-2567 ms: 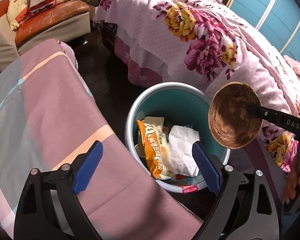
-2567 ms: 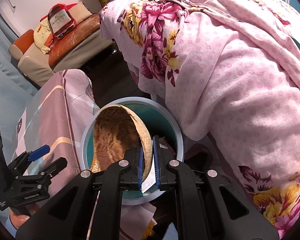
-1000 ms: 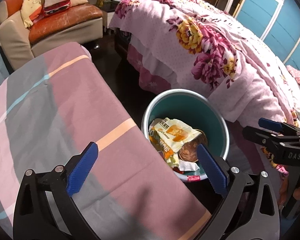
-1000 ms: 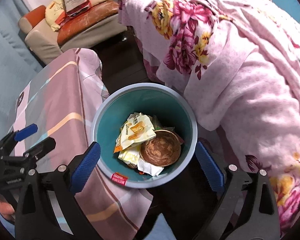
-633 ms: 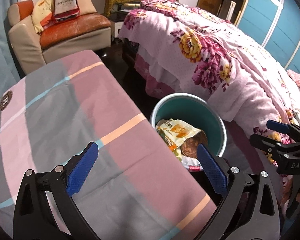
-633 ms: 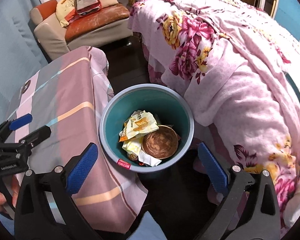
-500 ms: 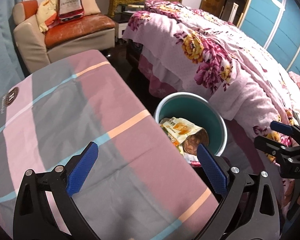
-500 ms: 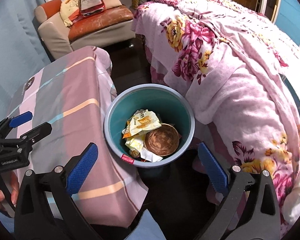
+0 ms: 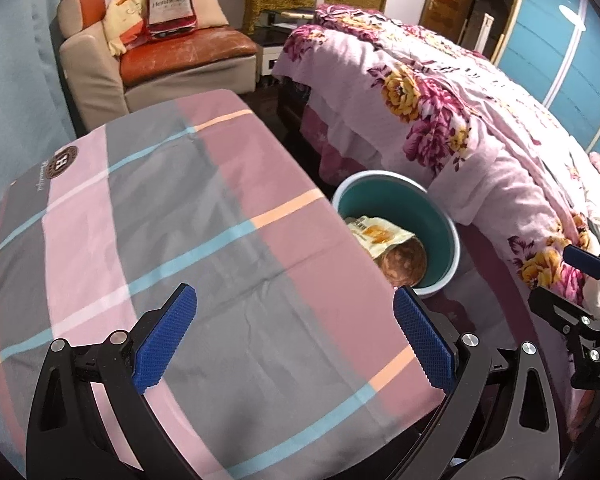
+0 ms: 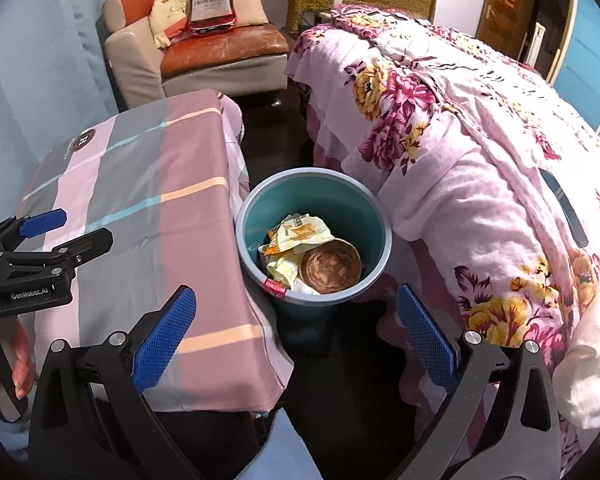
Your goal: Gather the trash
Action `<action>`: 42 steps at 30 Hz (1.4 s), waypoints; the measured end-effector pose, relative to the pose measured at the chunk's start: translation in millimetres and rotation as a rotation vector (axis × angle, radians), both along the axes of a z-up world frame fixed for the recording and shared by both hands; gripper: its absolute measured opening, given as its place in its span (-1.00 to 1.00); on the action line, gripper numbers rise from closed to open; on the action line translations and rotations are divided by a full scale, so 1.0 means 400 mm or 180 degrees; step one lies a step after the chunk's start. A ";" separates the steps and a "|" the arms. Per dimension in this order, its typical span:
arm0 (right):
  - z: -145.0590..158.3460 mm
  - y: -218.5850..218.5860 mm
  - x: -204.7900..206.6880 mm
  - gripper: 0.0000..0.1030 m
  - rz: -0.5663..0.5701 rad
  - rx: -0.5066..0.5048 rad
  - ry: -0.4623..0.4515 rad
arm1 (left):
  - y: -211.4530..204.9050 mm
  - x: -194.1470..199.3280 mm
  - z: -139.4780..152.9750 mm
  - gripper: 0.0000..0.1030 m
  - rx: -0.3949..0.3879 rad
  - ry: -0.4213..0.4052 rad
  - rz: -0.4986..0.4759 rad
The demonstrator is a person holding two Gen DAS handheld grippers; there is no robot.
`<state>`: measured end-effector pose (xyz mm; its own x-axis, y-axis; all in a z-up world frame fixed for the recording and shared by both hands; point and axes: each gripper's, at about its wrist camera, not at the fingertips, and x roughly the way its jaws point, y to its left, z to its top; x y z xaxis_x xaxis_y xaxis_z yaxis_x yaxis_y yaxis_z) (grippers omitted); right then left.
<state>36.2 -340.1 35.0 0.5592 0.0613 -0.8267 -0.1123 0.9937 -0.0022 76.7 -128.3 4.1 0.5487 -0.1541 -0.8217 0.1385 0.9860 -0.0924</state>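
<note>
A bed draped in a pink quilt printed with large magenta and yellow flowers [image 10: 460, 128] is seen filling the right side of both views. To its left, a desk covered by a pink, grey and mauve checked cloth with thin blue and peach stripes [image 9: 172, 216] is shown, its top bare. Behind the desk, a beige armchair with an orange-brown leather seat [image 10: 204, 52] is seen, with a red bottle-shaped cushion [image 10: 212, 0] propped against its back.

On the dark floor between desk and bed, a round teal plastic bin with a pale grey rim [image 10: 380, 220] is placed, its rim just beside the hanging cloth. Inside it, a crumpled yellow and white snack wrapper [image 10: 300, 232] is seen lying against a round brown woven bowl [image 10: 330, 266], which is tilted toward the bed side.

The left gripper [image 9: 294, 338] is held over the desk, its blue-padded fingers spread wide and empty. The right gripper [image 10: 296, 334] is held above the floor near the bin, its fingers likewise spread wide with nothing between them.
</note>
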 end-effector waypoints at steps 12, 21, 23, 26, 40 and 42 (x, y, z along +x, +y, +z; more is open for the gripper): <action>-0.005 0.007 -0.054 0.87 0.0062 0.0040 -0.0052 | 0.005 -0.066 0.005 0.92 0.0199 -0.0085 0.0116; 0.000 0.017 -0.058 0.87 0.0097 0.0060 -0.0070 | 0.008 -0.081 0.003 0.92 0.0242 -0.0111 0.0158; 0.000 0.020 -0.058 0.87 0.0107 0.0060 -0.0064 | 0.009 -0.083 0.001 0.92 0.0249 -0.0120 0.0166; -0.003 0.026 -0.055 0.87 0.0116 0.0060 -0.0043 | 0.010 -0.084 0.000 0.92 0.0242 -0.0120 0.0167; -0.031 0.036 -0.028 0.87 0.0098 0.0095 0.0033 | 0.016 -0.070 -0.033 0.92 0.0168 -0.0116 0.0206; -0.036 0.036 -0.025 0.87 0.0092 0.0101 0.0044 | 0.018 -0.071 -0.039 0.92 0.0171 -0.0121 0.0212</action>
